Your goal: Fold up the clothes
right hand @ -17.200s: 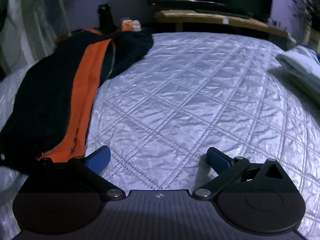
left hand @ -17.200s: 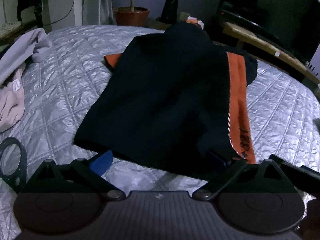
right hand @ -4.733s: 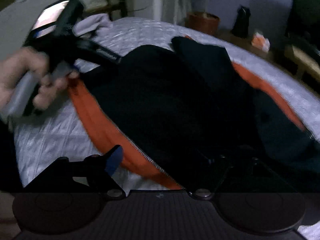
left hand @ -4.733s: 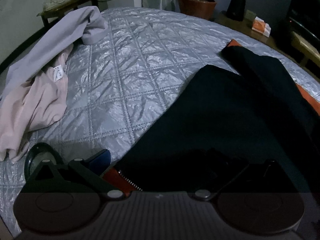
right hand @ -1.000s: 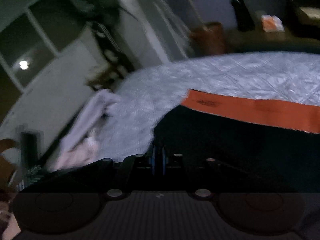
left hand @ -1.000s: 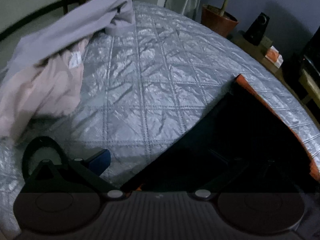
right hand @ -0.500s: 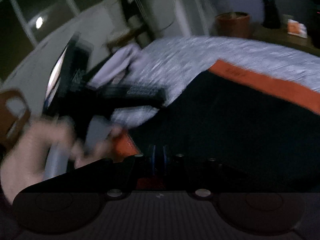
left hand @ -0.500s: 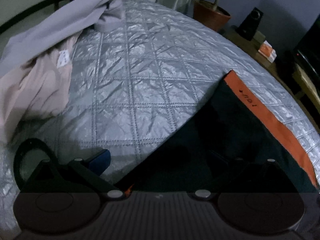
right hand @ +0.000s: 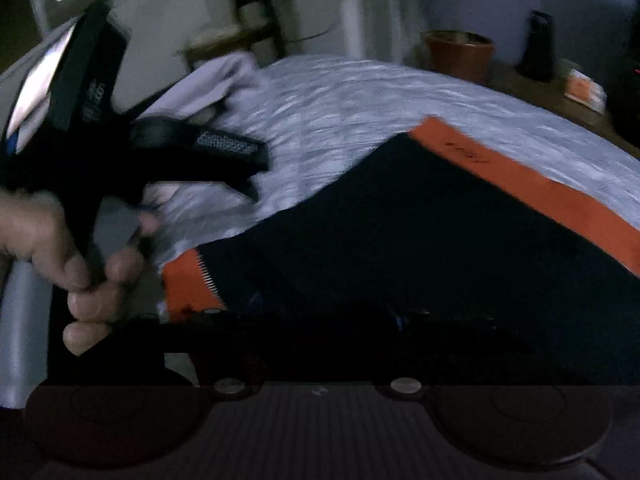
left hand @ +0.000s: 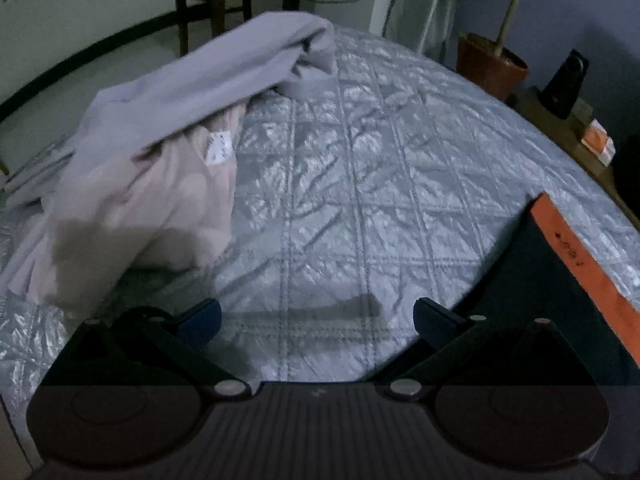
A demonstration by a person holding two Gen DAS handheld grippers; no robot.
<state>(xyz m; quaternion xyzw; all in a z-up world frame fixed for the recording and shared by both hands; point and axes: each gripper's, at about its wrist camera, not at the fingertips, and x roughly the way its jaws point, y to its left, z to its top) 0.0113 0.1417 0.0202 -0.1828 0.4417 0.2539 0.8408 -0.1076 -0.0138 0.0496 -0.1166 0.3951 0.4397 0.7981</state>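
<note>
The dark jacket (right hand: pixel 420 240) with orange trim lies folded on the quilted bed (left hand: pixel 360 184), near its right side in the left wrist view. The left hand-held gripper (left hand: pixel 316 316) stands wide apart over bare quilt, holding nothing. The right hand-held gripper (right hand: pixel 320 320) sits over the jacket's near edge, its jaws opening; dark blur hides whether cloth lies between them. A grey and pink clothes pile (left hand: pixel 160 152) lies at the bed's left.
</note>
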